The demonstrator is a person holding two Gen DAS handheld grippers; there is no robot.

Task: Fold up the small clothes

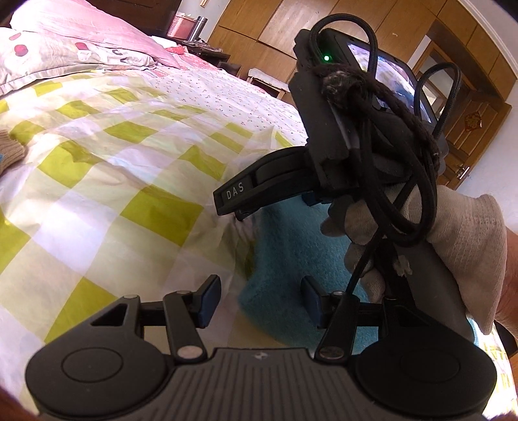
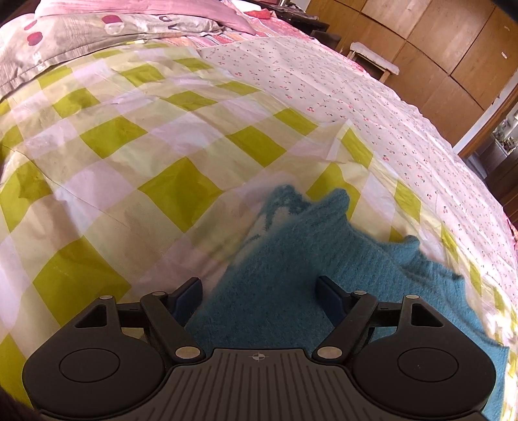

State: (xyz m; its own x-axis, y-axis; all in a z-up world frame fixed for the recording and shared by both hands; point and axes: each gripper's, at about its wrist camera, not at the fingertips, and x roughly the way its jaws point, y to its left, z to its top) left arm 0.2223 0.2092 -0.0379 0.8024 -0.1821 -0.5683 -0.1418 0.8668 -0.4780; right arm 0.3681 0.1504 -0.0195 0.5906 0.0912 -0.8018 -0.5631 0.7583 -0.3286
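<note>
The knitted garment (image 2: 291, 275) lies on the checked sheet (image 2: 129, 155) (near its right edge), pillows (image 2: 97, 29) far behind.

Both wrist views are bright with warm daylight, and colours look washed and faintly pink. Beyond each gripper, the checked bedspread (image 2: 155, 155) glares almost white in its pale squares. In the right wrist view the teal knitted garment (image 2: 291, 259) is smeared with motion blur along its edges just ahead of the gripper's fingers (image 2: 330, 298), with a soft shadow on its left side. Fisheye distortion bows the bed and the wooden wardrobe (image 1: 356, 22) far ahead, and the frame corners darken to black.
</note>
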